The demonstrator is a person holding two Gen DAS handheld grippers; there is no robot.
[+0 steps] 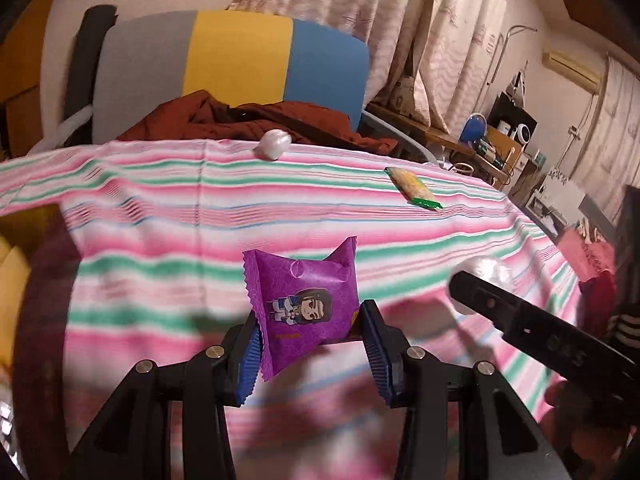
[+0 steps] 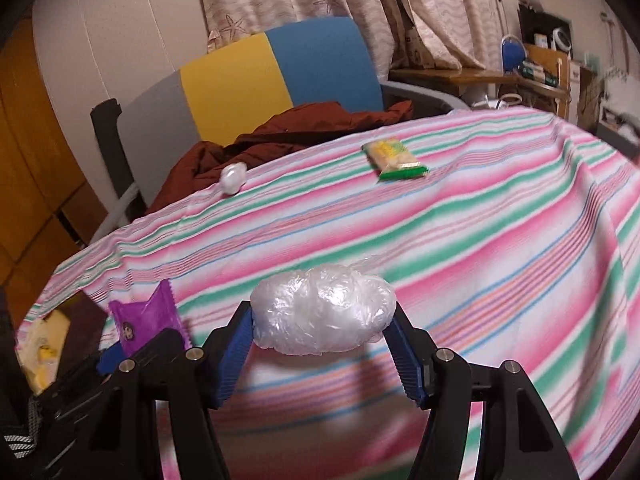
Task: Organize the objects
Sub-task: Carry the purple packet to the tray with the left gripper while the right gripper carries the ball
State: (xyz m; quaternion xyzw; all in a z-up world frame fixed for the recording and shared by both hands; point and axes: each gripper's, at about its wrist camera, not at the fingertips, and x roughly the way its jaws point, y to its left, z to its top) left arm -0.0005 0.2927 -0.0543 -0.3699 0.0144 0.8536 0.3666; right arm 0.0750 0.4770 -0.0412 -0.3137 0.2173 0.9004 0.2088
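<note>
Over the striped tablecloth (image 2: 460,216), which drapes the whole table in pink, green and white bands, both grippers carry their loads clear of the surface. Behind the table stands a grey, yellow and blue chair (image 1: 240,60) with a dark red garment (image 1: 256,120) heaped on it.

To do this carry well, I judge both loads should stay level and clear of the cloth until a drop spot is plain; none shows clearly here.

The right gripper (image 2: 322,332) stands about half open, its blue pads pressed on both ends of a crumpled clear plastic bundle (image 2: 324,312). The left gripper (image 1: 310,334) is narrower, pinching a purple snack packet (image 1: 304,300) upright.

Still lying on the cloth are a green-edged cracker packet (image 2: 396,160) and a small white wrapped ball (image 2: 233,177) near the far edge.
</note>
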